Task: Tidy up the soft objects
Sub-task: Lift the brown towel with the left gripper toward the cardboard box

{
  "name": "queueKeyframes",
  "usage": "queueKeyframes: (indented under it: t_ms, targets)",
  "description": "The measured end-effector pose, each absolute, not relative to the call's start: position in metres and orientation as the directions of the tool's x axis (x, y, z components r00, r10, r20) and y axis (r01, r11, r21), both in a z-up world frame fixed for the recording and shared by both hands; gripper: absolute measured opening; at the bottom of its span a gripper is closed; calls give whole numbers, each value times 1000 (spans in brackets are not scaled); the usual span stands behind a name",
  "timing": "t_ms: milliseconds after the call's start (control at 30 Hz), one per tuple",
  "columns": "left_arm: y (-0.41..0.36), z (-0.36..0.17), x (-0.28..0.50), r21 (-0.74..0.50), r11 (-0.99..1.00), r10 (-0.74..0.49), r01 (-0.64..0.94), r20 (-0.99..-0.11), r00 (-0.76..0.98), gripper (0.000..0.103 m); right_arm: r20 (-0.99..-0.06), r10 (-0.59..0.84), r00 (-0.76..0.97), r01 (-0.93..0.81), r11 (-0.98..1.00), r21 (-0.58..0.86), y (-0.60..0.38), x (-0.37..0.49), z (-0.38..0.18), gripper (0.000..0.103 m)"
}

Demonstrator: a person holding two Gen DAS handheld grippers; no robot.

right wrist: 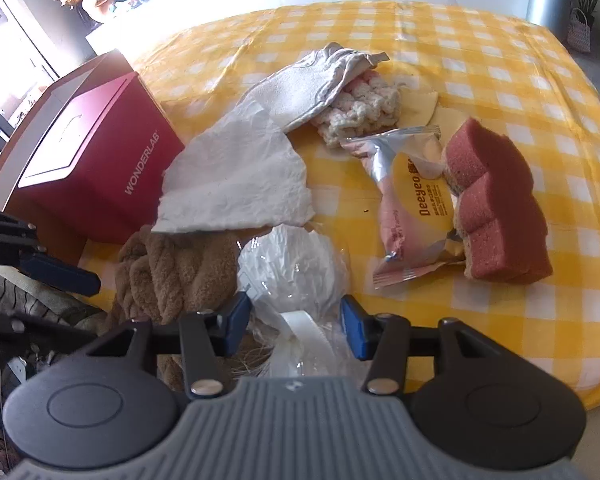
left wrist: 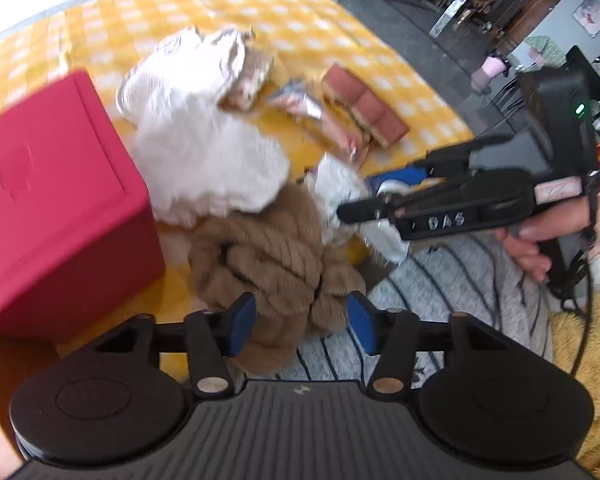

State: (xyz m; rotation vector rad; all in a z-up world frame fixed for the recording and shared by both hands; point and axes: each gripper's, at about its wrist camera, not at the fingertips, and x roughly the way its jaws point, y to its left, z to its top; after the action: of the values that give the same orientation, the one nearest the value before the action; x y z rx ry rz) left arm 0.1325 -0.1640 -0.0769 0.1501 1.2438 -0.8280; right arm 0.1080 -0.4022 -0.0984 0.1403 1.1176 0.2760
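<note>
A brown braided plush piece lies at the near edge of the yellow checked table. My left gripper hovers over it, open, its blue pads on either side of the plush without pinching it. Beside it sits a clear bag of white stuffing tied with a white ribbon. My right gripper is shut on that bag, and in the left wrist view the right gripper comes in from the right with white material between its fingers. One blue finger of the left gripper shows just left of the plush.
A red box stands at the left. Behind lie crumpled white tissue, a pale cloth, a cream-pink knitted piece, a foil packet and a pink sponge. A grey striped cloth lies below the table's near edge.
</note>
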Motion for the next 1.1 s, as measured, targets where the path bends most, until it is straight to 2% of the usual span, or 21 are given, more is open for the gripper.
queueKeyframes:
  t_ms: [33, 100, 367, 500, 600, 833, 933, 1100]
  targets:
    - [-165, -84, 129, -321, 718, -461, 617, -884, 76, 67, -867, 285, 408, -152, 958, 244, -402, 108, -98, 50]
    - [-169, -93, 126, -322, 744, -443, 585, -894, 71, 77, -869, 283, 406, -154, 958, 241, -402, 108, -98, 50]
    - [-192, -112, 141, -268, 891, -315, 366, -946, 75, 82, -869, 288, 403, -160, 957, 243, -401, 109, -99, 50]
    - [-191, -122, 159, -297, 917, -319, 267, -947, 40, 86, -878, 248, 408, -134, 968, 211, -401, 108, -100, 49]
    - [-190, -131, 166, -324, 908, -340, 265, -940, 15, 97, -882, 223, 414, -97, 975, 201, -404, 109, -101, 49]
    - [-182, -143, 173, -338, 928, -346, 158, -938, 25, 99, -874, 238, 423, -69, 971, 231, -407, 105, -100, 49]
    - [-190, -143, 171, -298, 944, -307, 143, -950, 50, 99, -874, 239, 423, -65, 970, 234, -407, 105, -100, 49]
    - [-225, -145, 170, -113, 970, -129, 215, -990, 61, 99, -870, 232, 435, -44, 971, 236, -409, 103, -99, 48]
